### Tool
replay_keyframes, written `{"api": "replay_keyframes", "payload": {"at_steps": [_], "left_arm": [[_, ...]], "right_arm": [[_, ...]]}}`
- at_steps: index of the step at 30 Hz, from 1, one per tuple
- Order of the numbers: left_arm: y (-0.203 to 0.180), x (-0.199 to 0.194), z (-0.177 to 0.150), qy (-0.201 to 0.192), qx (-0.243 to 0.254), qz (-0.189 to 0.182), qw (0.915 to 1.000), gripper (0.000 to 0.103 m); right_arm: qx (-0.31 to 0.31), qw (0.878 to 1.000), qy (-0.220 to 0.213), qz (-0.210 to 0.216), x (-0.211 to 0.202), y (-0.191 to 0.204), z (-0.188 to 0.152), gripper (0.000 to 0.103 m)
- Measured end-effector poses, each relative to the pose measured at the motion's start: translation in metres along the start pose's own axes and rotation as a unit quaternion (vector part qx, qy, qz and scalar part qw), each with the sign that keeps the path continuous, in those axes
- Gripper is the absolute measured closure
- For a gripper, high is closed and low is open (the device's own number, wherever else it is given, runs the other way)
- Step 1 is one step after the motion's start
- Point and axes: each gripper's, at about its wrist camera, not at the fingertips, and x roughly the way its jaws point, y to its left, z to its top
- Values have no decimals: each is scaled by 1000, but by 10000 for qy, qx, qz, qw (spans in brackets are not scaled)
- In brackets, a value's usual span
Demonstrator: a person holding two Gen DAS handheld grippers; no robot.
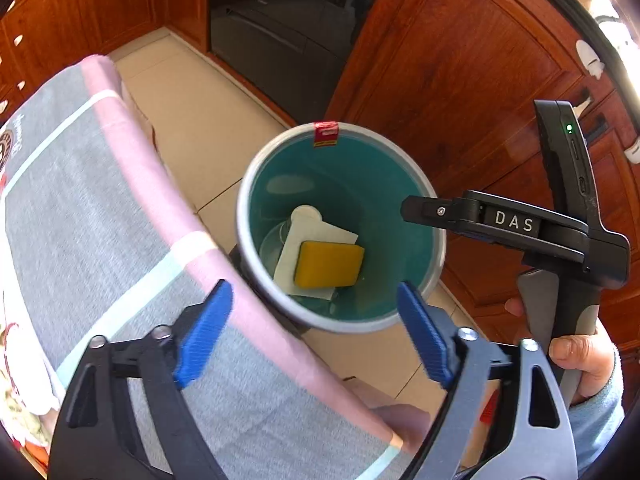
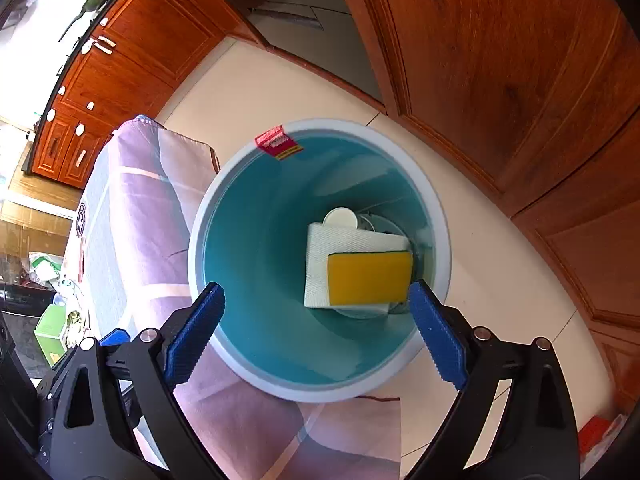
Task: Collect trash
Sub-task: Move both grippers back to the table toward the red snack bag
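Observation:
A teal bin with a grey rim point(image 1: 256, 168) point(image 2: 200, 216) stands on the floor beside the table. Inside it lie a yellow sponge point(image 1: 329, 263) point(image 2: 368, 278), a white paper napkin point(image 1: 288, 258) point(image 2: 348, 242) and a round white lid point(image 1: 306, 213) point(image 2: 340, 217). My left gripper point(image 1: 314, 330) is open and empty, above the table edge and the bin's near rim. My right gripper point(image 2: 316, 334) is open and empty, directly over the bin's mouth. The right gripper's body shows in the left wrist view point(image 1: 516, 226), held in a hand.
A table under a grey and pink checked cloth point(image 1: 100, 220) point(image 2: 140, 208) sits left of the bin. Wooden cabinets point(image 1: 460, 60) point(image 2: 500, 60) stand right of and behind it. A red sticker point(image 1: 326, 134) point(image 2: 278, 142) hangs on the bin's far rim. Beige floor tiles point(image 1: 192, 120) surround it.

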Motion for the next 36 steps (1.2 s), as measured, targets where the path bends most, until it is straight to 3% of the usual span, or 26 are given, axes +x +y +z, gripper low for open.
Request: {"api": "replay_keyframes", "payload": {"at_steps": [8, 13, 27, 36], "left_arm": [[7, -30, -29, -103, -93, 114, 9998, 11], [27, -60, -55, -302, -338, 337, 9984, 8], [125, -146, -158, -705, -1138, 899, 9869, 8], [207, -198, -244, -1002, -1851, 1263, 9694, 8]], "right_arm": [[-127, 9999, 34, -46, -9, 18, -18, 14], [-406, 9991, 138, 29, -10, 49, -38, 14], [-1646, 9853, 441, 80, 1, 188, -123, 14], [-2659, 9604, 827, 103, 23, 293, -192, 14]]}}
